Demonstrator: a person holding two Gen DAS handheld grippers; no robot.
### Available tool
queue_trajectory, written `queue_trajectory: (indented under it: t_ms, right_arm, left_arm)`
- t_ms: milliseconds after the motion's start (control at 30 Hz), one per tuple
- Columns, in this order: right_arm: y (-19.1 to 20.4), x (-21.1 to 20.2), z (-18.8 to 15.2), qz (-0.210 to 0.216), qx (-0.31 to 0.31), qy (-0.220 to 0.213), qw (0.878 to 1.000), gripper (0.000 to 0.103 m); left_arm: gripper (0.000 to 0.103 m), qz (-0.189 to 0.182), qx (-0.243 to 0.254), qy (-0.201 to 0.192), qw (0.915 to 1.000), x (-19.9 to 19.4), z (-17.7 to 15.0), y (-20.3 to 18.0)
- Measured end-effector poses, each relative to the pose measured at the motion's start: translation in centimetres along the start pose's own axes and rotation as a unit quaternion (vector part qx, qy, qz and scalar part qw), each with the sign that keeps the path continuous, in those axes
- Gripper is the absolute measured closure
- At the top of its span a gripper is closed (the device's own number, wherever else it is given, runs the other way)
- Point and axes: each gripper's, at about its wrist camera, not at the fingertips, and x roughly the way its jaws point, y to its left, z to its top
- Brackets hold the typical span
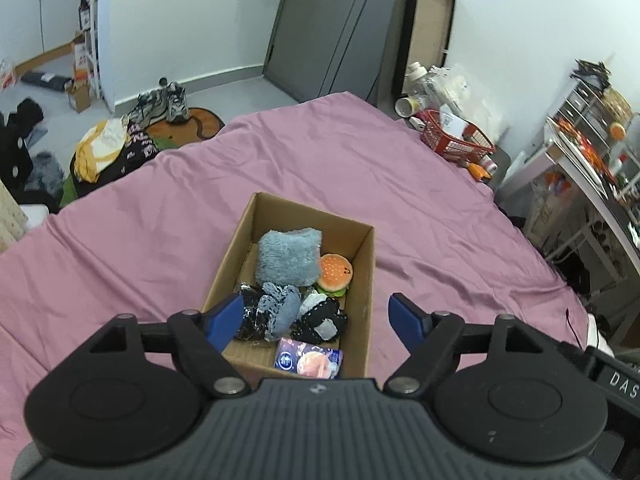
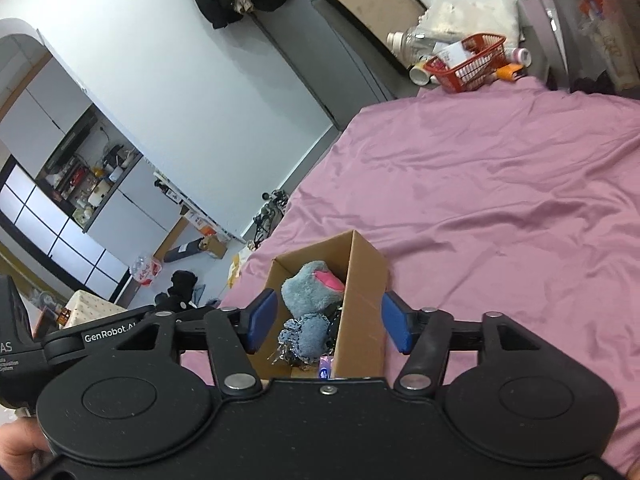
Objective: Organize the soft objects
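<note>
An open cardboard box [image 1: 362, 280] stands on the pink bedsheet [image 1: 360, 168]. Inside lie a fluffy grey-blue plush [image 1: 288, 256], a burger plush [image 1: 335, 272], a blue-grey knitted piece [image 1: 280, 308], a black-and-white soft item [image 1: 322, 318] and a purple packet [image 1: 308, 362]. My left gripper [image 1: 316, 300] hovers above the box's near end, open, nothing between its blue pads. In the right wrist view the same box [image 2: 360, 320] shows the grey plush [image 2: 310, 288] with a pink patch. My right gripper [image 2: 329, 297] is open and empty, straddling the box's right wall from above.
A red basket [image 1: 456, 136] with bottles and packets sits at the bed's far corner. A cluttered desk [image 1: 592, 168] stands to the right. Clothes [image 1: 108, 148] and shoes [image 1: 164, 104] lie on the floor left of the bed. A grey door [image 1: 332, 20] is behind.
</note>
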Motion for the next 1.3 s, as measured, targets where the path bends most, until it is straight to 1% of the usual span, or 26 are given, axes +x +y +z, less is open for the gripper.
queue_trajectory:
  t_ms: [33,67,133,267,300,333,367,433,467,533,633,667,733,1000,1167,1300]
  right_arm:
    - [0.0,-0.5,-0.1,-0.001,0.002,-0.002,1.000,0.031]
    - [0.1,-1.0,-0.2,-0.005,0.001,-0.004,1.000,0.029]
    - [0.3,-2.0,-0.3,-0.017,-0.008,-0.012,1.000,0.022]
    - [0.7,-3.9,-0.5,-0.035,-0.014,-0.023,0.999,0.018]
    - [0.9,-4.4,-0.6,-0.039,-0.016,-0.025,0.999,0.015]
    - [1.0,-4.9,-0.6,-0.043,-0.017,-0.028,0.999,0.010]
    - [1.2,-5.4,-0.7,-0.047,-0.019,-0.032,0.998,0.008]
    - [1.6,-6.5,-0.9,-0.057,-0.022,-0.042,0.997,0.002]
    - [1.9,-7.0,-1.0,-0.061,-0.025,-0.047,0.997,0.000]
    - [2.3,-7.9,-1.2,-0.068,-0.031,-0.053,0.996,0.000]
    - [3.1,-9.1,-1.7,-0.078,-0.040,-0.060,0.994,0.000]
    - [3.4,-9.5,-1.8,-0.082,-0.043,-0.063,0.994,0.000]
    - [3.7,-10.1,-2.1,-0.088,-0.044,-0.066,0.993,0.000]
    - [5.2,-12.7,-3.5,-0.092,-0.056,-0.077,0.991,0.000]
    - [6.5,-14.2,-4.4,-0.094,-0.078,-0.082,0.989,0.000]
    - [7.1,-15.0,-5.2,-0.096,-0.085,-0.080,0.989,0.000]
  left_arm:
    - [0.024,-0.001,0.005,-0.001,1.0000,-0.5,-0.1,-0.3]
    - [0.024,-0.002,0.006,-0.001,1.0000,-0.8,-0.2,-0.5]
    - [0.024,-0.008,0.012,0.000,0.9999,-1.6,-0.4,-0.9]
    - [0.024,-0.011,0.028,0.003,0.9995,-2.7,-1.1,-1.6]
    - [0.024,-0.012,0.029,0.003,0.9995,-3.0,-1.2,-1.8]
    - [0.021,-0.011,0.032,0.002,0.9994,-3.3,-1.4,-1.9]
    - [0.018,-0.012,0.034,0.001,0.9994,-3.7,-1.5,-2.0]
    - [0.016,-0.012,0.040,-0.006,0.9991,-4.5,-1.8,-2.2]
    - [0.015,-0.014,0.042,-0.008,0.9990,-4.9,-1.9,-2.3]
    - [0.010,-0.014,0.046,-0.014,0.9987,-5.8,-2.2,-2.3]
    - [0.007,-0.015,0.052,-0.025,0.9982,-7.1,-2.7,-2.4]
    - [0.003,-0.016,0.052,-0.027,0.9981,-7.5,-2.8,-2.3]
    - [0.000,-0.017,0.052,-0.032,0.9980,-8.2,-3.2,-2.2]
    - [0.000,-0.013,0.069,-0.050,0.9963,-11.4,-4.7,-1.9]
    - [0.000,-0.029,0.070,-0.067,0.9948,-13.5,-5.8,-1.6]
    - [0.000,-0.021,0.082,-0.072,0.9938,-14.7,-6.8,-1.5]
